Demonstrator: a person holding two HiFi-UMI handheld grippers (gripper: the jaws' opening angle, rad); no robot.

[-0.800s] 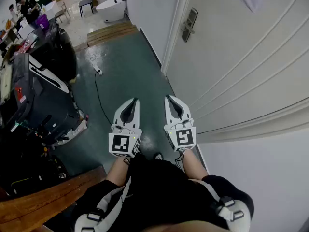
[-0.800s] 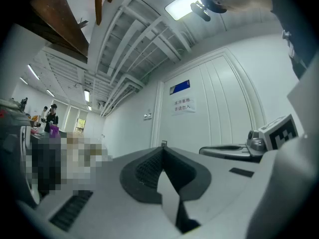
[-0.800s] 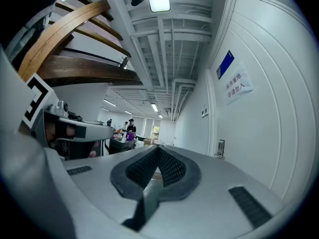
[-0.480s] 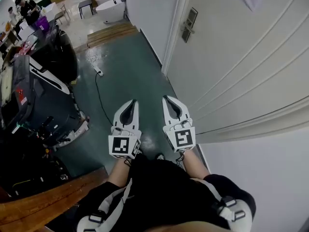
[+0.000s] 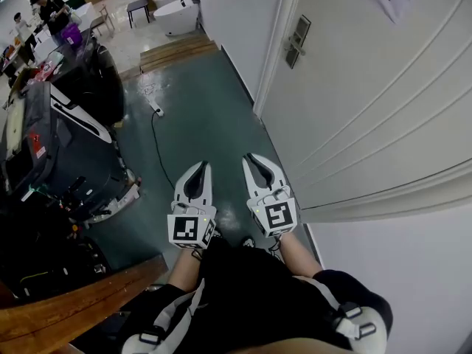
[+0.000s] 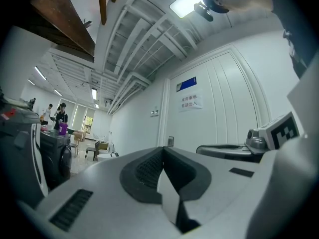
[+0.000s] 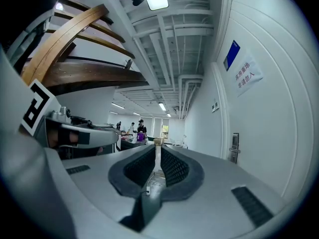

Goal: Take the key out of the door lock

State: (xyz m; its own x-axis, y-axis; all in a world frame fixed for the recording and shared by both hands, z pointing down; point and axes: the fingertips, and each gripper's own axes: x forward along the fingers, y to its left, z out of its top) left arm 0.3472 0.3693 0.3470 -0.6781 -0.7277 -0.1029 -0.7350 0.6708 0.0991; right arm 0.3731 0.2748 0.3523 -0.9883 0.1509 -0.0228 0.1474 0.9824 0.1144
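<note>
The white door [image 5: 383,102] fills the right side of the head view, with its metal lock plate and handle [image 5: 297,41] far ahead near the door's left edge. No key can be made out at this distance. The lock plate also shows small in the left gripper view [image 6: 171,141] and the right gripper view [image 7: 235,148]. My left gripper [image 5: 201,165] and right gripper [image 5: 249,157] are held side by side at waist height, well short of the lock. Both are shut and hold nothing, as seen for the left gripper [image 6: 162,149] and the right gripper [image 7: 157,147].
A black machine [image 5: 59,146] stands to the left on the green floor. A power strip with its cable [image 5: 157,110] lies ahead, with wooden planks [image 5: 177,50] beyond. A wooden rail [image 5: 74,301] runs at the lower left. People [image 5: 51,9] stand far back.
Both grippers sit a little lower in the head view, and the right tip has shifted left. The lock plate appears slightly further right. Both grippers stay shut.
</note>
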